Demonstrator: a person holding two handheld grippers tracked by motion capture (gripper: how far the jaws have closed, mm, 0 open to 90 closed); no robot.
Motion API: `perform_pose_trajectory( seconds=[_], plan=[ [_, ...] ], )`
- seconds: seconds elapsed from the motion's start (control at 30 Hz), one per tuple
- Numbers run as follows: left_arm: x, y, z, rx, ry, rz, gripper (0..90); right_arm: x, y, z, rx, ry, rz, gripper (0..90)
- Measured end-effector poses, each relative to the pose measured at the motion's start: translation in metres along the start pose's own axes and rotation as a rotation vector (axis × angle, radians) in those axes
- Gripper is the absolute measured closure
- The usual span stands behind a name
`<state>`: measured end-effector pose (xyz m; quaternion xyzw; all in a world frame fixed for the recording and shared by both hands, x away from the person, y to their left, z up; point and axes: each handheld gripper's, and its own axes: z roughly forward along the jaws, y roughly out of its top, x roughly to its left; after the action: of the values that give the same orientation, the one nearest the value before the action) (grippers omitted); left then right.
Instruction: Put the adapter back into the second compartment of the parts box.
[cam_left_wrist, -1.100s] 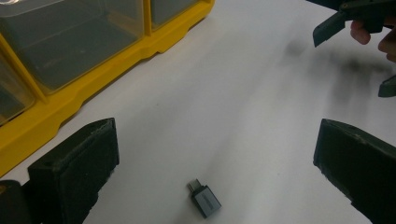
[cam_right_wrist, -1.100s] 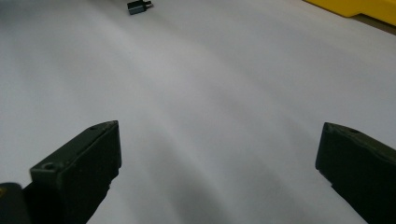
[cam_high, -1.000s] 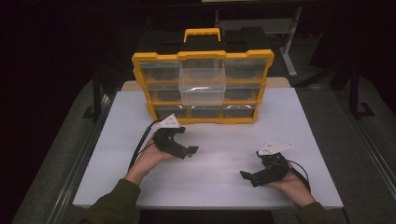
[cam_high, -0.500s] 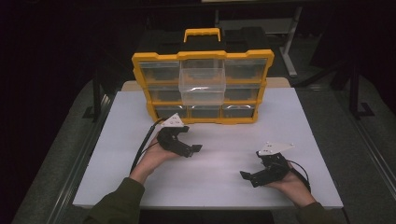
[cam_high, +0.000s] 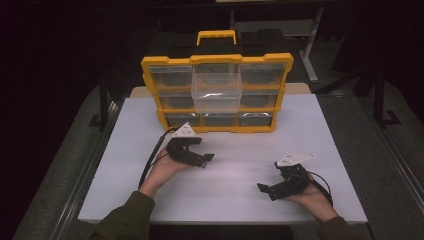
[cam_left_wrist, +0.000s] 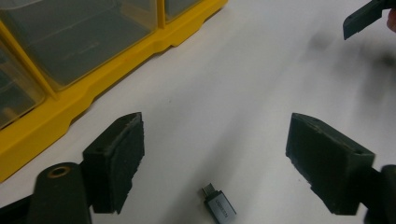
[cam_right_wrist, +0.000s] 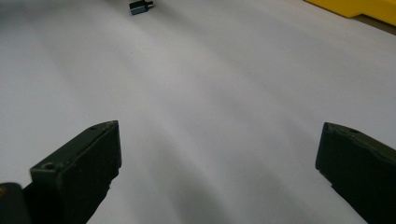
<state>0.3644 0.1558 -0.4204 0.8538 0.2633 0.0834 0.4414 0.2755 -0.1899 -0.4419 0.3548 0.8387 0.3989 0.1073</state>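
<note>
Left gripper (cam_left_wrist: 215, 158), jaws spread but just closing around what looks like a small USB adapter (cam_left_wrist: 219, 207) on the worktop (cam_high: 240, 200); the pinch comes next.

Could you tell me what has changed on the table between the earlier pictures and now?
The left gripper has just been closing its jaws around the small adapter, which lies on the table between them, not yet pinched. Both hands stayed where they were. The right gripper, open, and the yellow drawer box with one drawer pulled out are unchanged.
</note>
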Motion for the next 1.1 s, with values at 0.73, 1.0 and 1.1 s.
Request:
perform_pose_trajectory(
  seconds=[0.73,1.0,1.1],
  plan=[
    [-0.002,-0.010,0.001,0.090,0.024,-0.040,45.8,0.000,0.000,0.000,0.000,0.003,0.000,0.0],
    [-0.004,-0.013,0.006,0.119,0.021,-0.044,49.7,0.000,0.000,0.000,0.000,0.005,-0.004,0.0],
    [-0.005,-0.014,0.008,0.133,0.025,-0.040,50.5,0.000,0.000,0.000,0.002,0.006,-0.004,0.0]
  ],
)
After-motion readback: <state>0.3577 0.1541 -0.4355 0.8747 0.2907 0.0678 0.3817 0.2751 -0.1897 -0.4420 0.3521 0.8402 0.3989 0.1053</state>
